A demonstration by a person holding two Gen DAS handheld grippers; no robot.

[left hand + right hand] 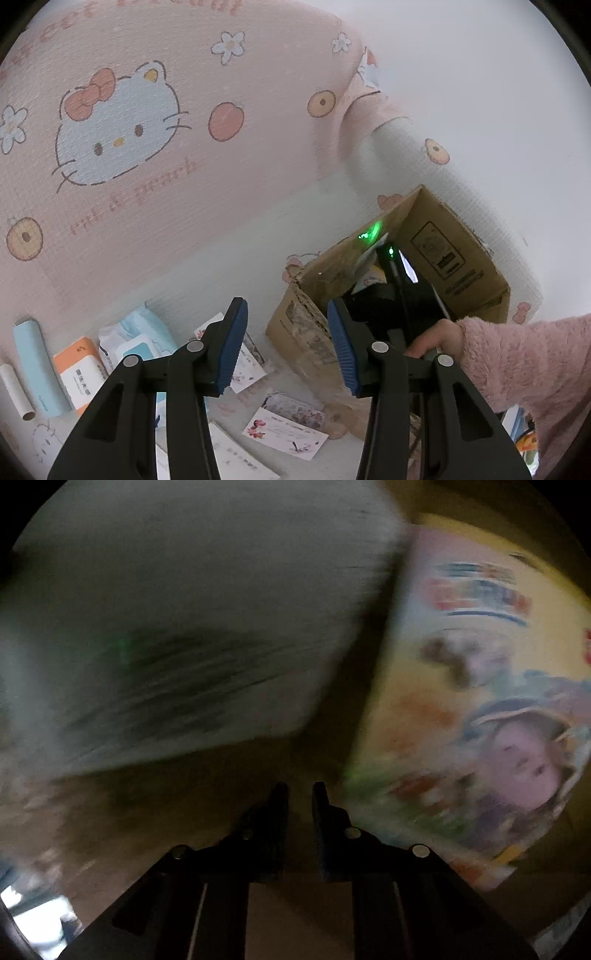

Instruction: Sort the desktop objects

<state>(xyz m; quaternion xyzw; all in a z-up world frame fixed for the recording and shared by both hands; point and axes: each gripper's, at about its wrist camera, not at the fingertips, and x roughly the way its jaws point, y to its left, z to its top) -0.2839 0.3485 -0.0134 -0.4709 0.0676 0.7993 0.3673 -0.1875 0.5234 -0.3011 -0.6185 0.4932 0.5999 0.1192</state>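
Cardboard box (436, 266) sits on the tabletop (258, 229) toward its right side in the left wrist view, open top facing you, flaps up. Your right gripper (300, 794) is down inside that box: its fingers are together, only a thin slit between the tips, nothing clamped. No earlier look to compare. Inside, the right wrist view is dark and motion-blurred; you can make out a pale grey-white flat item (192, 635) on the left and a colourful printed pack (480, 709) with a cartoon figure on the right, brown box floor between them. What exactly those two are, can't tell. From the left wrist view your right hand (432, 339) in a fuzzy pink sleeve (524, 369) holds that tool over the box mouth, green light lit on it. Left gripper (287, 347) hangs above the tabletop just left of the box, fingers apart about halfway, blue pads facing each other, empty. Below and around it, still on the tabletop: floral printed cards (284, 432) near the box's front corner, wet-wipes pack (136, 339), orange-and-white box (79, 373), light blue tube (38, 365) and a white roll (16, 391) lined up toward the left edge. Pink cat-print cloth covers the surface.
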